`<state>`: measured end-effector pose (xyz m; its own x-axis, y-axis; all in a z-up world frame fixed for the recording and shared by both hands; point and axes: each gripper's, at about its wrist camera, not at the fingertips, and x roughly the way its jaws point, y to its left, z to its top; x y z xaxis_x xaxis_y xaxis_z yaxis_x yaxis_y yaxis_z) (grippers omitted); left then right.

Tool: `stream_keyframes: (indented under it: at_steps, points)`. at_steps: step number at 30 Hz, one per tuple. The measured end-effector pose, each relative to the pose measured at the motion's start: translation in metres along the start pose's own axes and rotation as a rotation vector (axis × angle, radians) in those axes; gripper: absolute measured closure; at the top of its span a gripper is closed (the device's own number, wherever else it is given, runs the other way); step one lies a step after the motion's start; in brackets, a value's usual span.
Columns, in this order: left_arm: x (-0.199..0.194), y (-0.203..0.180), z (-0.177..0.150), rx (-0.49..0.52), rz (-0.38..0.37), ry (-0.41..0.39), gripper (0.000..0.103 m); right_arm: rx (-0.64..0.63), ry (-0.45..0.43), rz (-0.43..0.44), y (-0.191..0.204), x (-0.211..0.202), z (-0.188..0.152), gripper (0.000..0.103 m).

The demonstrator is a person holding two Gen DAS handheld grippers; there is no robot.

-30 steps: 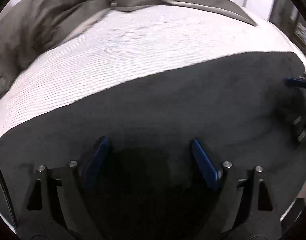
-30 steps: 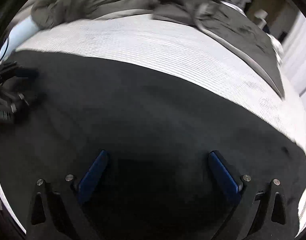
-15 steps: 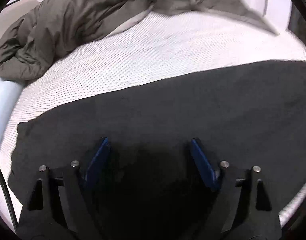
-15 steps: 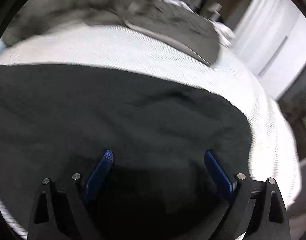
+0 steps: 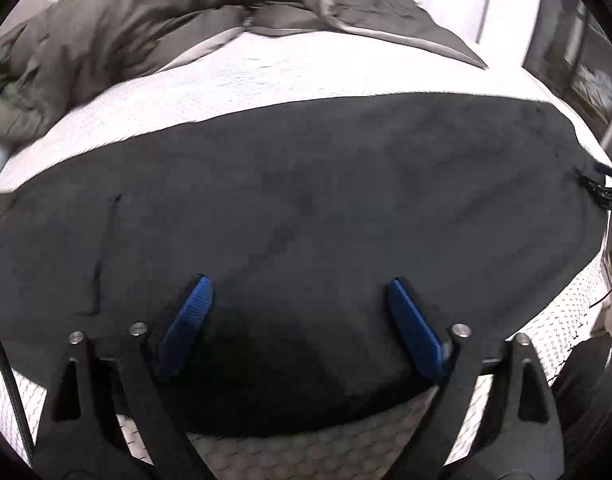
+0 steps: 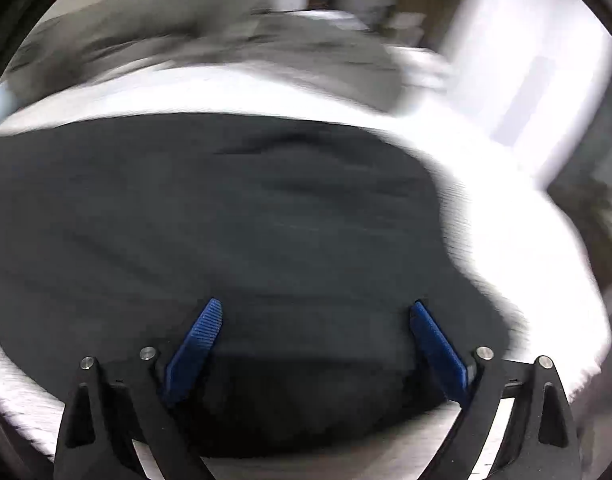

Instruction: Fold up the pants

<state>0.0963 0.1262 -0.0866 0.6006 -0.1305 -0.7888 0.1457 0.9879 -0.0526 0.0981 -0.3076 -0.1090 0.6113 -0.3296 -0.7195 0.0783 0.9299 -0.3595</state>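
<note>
The black pants lie flat as a wide folded band across a white mattress. My left gripper is open and empty, its blue pads just above the pants' near edge. In the right wrist view the pants fill the middle, blurred by motion, with their right end rounded off. My right gripper is open and empty above the pants' near edge. The right gripper's tip shows at the pants' far right end in the left wrist view.
A crumpled grey-brown duvet lies along the far side of the mattress, also in the right wrist view. The mattress's near edge runs below the left gripper. White curtains and dark furniture stand at the right.
Both grippers have pulled back toward the near edge of the bed and stayed open. More of the pants and the near mattress edge shows. The right view has swung right.
</note>
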Motion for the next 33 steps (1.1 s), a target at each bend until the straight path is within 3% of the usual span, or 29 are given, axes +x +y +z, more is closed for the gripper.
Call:
stream_keyframes:
  at_steps: [1, 4, 8, 13, 14, 17, 19, 22, 23, 28, 30, 32, 33]
  points:
    - [-0.003, 0.002, -0.003, -0.007, -0.001, -0.008, 0.010, 0.057, 0.017, -0.091, -0.022, 0.004, -0.007, 0.004]
    - [-0.009, 0.021, -0.004, -0.009, 0.051, -0.018, 0.010, 0.140, 0.021, -0.012, -0.040, -0.001, -0.015, 0.004]
    - [-0.031, 0.053, -0.007, -0.065, 0.098, -0.056, 0.011, 0.092, -0.004, -0.074, -0.035, -0.015, -0.016, 0.004]
    - [-0.056, 0.124, -0.003, -0.135, 0.254, -0.102, 0.014, 0.127, -0.078, 0.019, -0.020, -0.053, -0.017, 0.004]
    - [-0.053, 0.143, -0.004, -0.157, 0.278, -0.087, 0.018, 0.129, -0.081, 0.045, -0.019, -0.056, -0.022, 0.004]
    - [-0.028, 0.186, -0.014, -0.185, 0.293, 0.015, 0.064, 0.099, -0.083, 0.145, 0.001, -0.062, -0.020, 0.004]
    - [-0.023, 0.204, -0.022, -0.202, 0.292, 0.001, 0.066, 0.042, -0.070, 0.157, 0.012, -0.057, -0.024, 0.004]
    - [-0.034, 0.225, -0.030, -0.239, 0.347, -0.028, 0.091, -0.017, -0.014, 0.054, 0.031, -0.048, -0.031, 0.004]
    - [-0.036, 0.231, -0.032, -0.254, 0.355, -0.028, 0.093, -0.003, -0.010, 0.045, 0.023, -0.043, -0.034, 0.004]
    - [-0.047, 0.220, -0.020, -0.245, 0.353, -0.036, 0.090, 0.088, -0.012, 0.083, 0.008, -0.057, -0.031, 0.004]
    - [-0.052, 0.203, -0.004, -0.214, 0.291, -0.068, 0.078, 0.060, -0.043, 0.127, 0.021, -0.070, -0.022, 0.004]
    - [-0.042, 0.195, 0.014, -0.175, 0.278, -0.069, 0.053, 0.027, -0.067, 0.176, 0.038, -0.078, -0.007, 0.004]
    - [-0.033, 0.194, 0.020, -0.161, 0.274, -0.047, 0.052, 0.020, -0.074, 0.194, 0.043, -0.079, -0.002, 0.004]
